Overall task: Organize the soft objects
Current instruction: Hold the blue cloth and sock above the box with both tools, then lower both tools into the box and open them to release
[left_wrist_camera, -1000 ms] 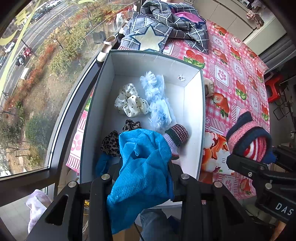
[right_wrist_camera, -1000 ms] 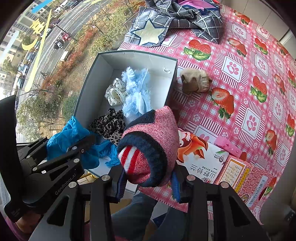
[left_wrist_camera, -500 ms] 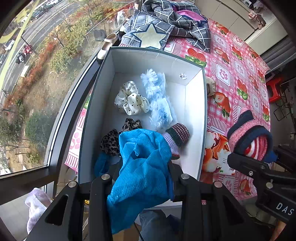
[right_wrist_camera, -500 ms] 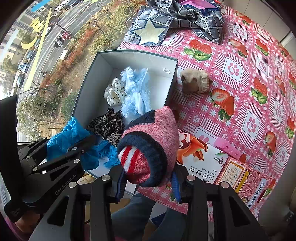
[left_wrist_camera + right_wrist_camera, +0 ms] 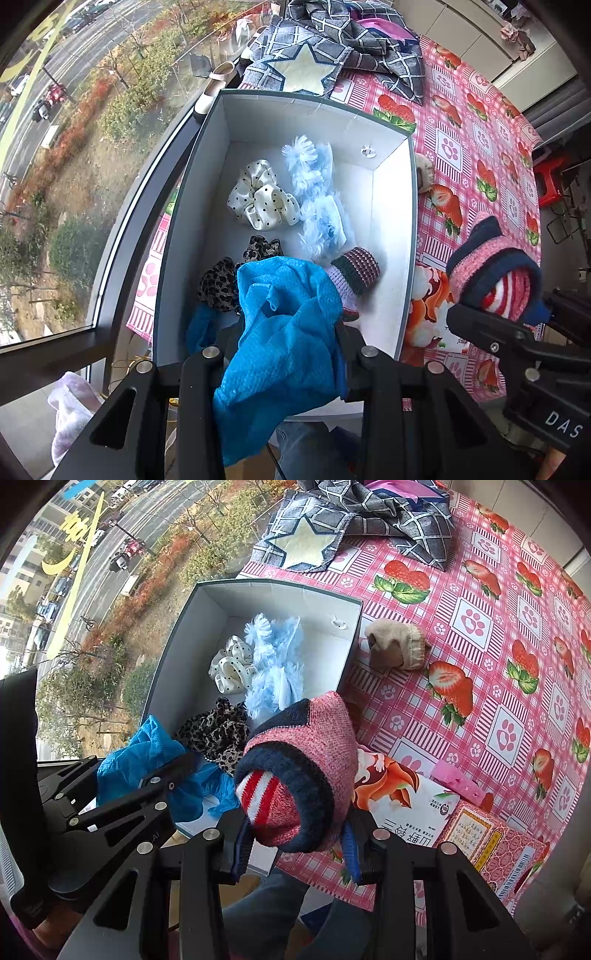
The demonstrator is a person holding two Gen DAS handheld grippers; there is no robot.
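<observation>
Left wrist view: a crumpled blue cloth (image 5: 284, 332) is pinched between the jaws of the left gripper (image 5: 288, 343), hanging above the near end of an open white box (image 5: 391, 206) where a polka-dot scrunchie (image 5: 262, 201), a fluffy pale-blue piece (image 5: 317, 199), a leopard-print scrunchie (image 5: 221, 280) and a small striped knit piece (image 5: 356, 267) lie. Just beside it, the right gripper (image 5: 295, 834) is clamped on a rolled pink and navy knit sock (image 5: 299, 775), held over the box's right edge. Beyond on the strawberry-print tablecloth (image 5: 517, 602) sit a beige sock (image 5: 397, 648) and a checked star-patch garment (image 5: 351, 520).
</observation>
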